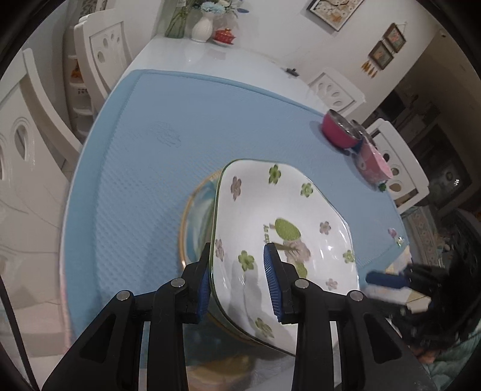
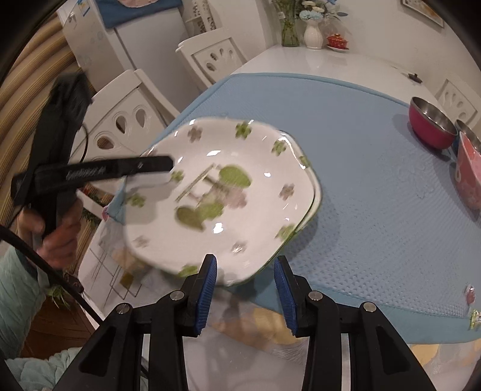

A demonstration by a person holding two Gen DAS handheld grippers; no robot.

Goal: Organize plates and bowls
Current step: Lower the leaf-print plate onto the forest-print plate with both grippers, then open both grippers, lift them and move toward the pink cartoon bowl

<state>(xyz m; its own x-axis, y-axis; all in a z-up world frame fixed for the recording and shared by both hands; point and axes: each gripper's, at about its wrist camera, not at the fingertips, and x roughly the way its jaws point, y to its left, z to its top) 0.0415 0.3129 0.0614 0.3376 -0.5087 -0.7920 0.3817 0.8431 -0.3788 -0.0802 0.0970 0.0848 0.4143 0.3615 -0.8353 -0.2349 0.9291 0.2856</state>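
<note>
White flowered square plate (image 1: 282,228) is riding tilted in the left gripper (image 1: 237,285), clamped by its rim, hovering over one gold-rimmed plate (image 1: 195,222) on the blue mat (image 1: 168,126), likely for stacking, while the right gripper (image 2: 245,288) is hanging empty, jaws apart, three bowls (image 1: 339,129) nearby.

White vase (image 1: 202,27) with flowers, green glass vase (image 2: 289,30), white chairs (image 2: 215,58).

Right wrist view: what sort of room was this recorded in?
Most likely a home dining room: a white dining table with a blue mat, carved white chairs around it, and a vase of flowers at the far end.
</note>
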